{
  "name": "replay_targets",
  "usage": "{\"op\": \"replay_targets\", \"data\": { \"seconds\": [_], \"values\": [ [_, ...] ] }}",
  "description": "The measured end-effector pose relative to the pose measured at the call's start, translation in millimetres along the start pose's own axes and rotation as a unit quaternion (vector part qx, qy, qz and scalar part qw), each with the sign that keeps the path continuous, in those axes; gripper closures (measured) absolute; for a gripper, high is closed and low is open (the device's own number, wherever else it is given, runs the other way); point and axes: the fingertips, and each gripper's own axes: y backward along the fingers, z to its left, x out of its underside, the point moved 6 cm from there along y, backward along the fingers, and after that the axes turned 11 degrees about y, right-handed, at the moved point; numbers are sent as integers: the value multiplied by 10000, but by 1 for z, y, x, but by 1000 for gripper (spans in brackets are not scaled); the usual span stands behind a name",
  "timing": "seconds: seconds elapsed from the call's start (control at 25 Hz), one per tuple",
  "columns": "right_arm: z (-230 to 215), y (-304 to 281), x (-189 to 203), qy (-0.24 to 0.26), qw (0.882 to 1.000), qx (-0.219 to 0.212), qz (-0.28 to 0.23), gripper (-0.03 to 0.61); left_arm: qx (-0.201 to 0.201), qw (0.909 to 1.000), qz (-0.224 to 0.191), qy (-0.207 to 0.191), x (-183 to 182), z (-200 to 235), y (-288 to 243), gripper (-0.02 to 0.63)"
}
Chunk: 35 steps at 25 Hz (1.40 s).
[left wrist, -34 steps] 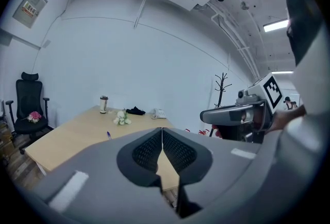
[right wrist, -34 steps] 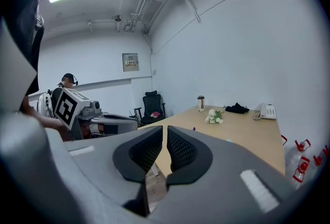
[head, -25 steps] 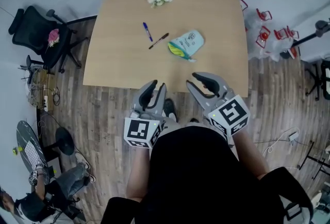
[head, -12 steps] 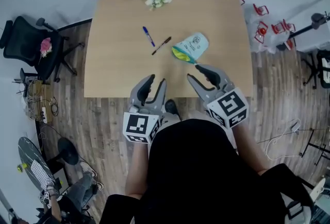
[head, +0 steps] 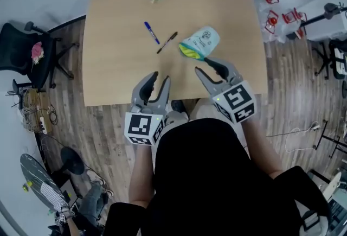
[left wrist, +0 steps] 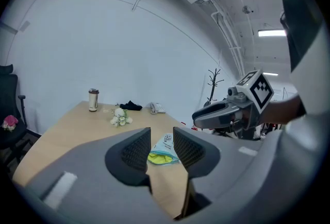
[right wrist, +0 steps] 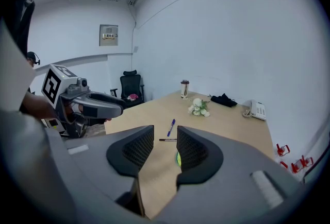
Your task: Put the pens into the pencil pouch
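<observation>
Two pens, a blue pen [head: 152, 32] and a black pen [head: 167, 42], lie just left of the pouch [head: 199, 44] on the table [head: 119, 67]. I hold my left gripper [head: 160, 77] and right gripper [head: 206, 67] at its near edge, both wide open and empty.

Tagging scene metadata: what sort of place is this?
Probably an office or small meeting room: a large wooden table with a desk phone at its far edge, a black swivel office chair beside it, and a coat stand near the white wall.

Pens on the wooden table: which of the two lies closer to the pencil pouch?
The slim black pen, lying right beside the pale blue fabric pouch; the blue pen lies on its far side, farther away.
</observation>
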Motion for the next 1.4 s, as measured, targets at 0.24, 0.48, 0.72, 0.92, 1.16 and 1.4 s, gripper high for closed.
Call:
{"op": "replay_targets", "data": {
  "seconds": [0.24, 0.48, 0.72, 0.92, 1.16, 1.4],
  "values": [
    [-13, -17, 12, 181, 9995, -90, 251, 457, -80, 9999, 111, 66, 4, 4, -15, 480],
    [-29, -38, 22, 220, 9981, -355, 444, 457, -270, 9991, 244, 211, 5, 13, -33, 482],
    [-41, -59, 34, 294, 9956, -659, 601, 457, -427, 9978, 448, 236, 6, 19, -52, 482],
    [-49, -75, 45, 397, 9929, -876, 707, 457, -607, 9963, 549, 265, 9, 24, -64, 482],
    [-59, -93, 60, 419, 9890, -1175, 790, 457, -880, 9931, 690, 365, 16, 29, -78, 481],
    [-67, -111, 81, 457, 9850, -1409, 886, 457, -1116, 9898, 810, 359, 29, 28, -94, 480]
  ]
}}
